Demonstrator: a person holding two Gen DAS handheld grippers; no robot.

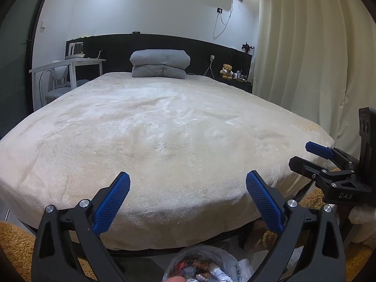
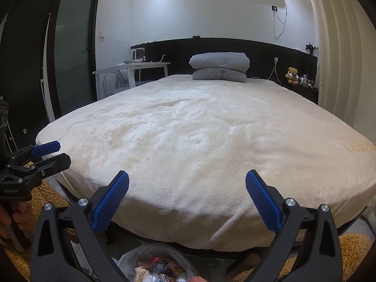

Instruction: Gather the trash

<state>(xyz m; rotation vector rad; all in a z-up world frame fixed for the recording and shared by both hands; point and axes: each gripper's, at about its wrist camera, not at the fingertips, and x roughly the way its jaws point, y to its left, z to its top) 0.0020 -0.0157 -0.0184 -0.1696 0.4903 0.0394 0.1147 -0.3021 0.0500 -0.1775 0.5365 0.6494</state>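
Both claws, the left gripper (image 1: 188,202) and the right gripper (image 2: 187,199), gape wide and hold nothing, side by side over the foot of a cream-blanketed bed (image 1: 164,141). Below them on the floor stands a plastic-lined trash bin (image 1: 202,265) filled with wrappers (image 2: 162,270).

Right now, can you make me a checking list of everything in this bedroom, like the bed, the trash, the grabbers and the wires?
Surface: cream blanket covers the bed; no trash seen on it.
Job's things: trash bin with a clear liner on the floor at the bed's foot, wrappers inside.
Clutter: folded grey duvet at the headboard.
Grippers: left gripper and right gripper open, nothing between the jaws.
Cables: white cable hangs from a wall socket.
Surroundings: teddy bear, white desk, curtain.
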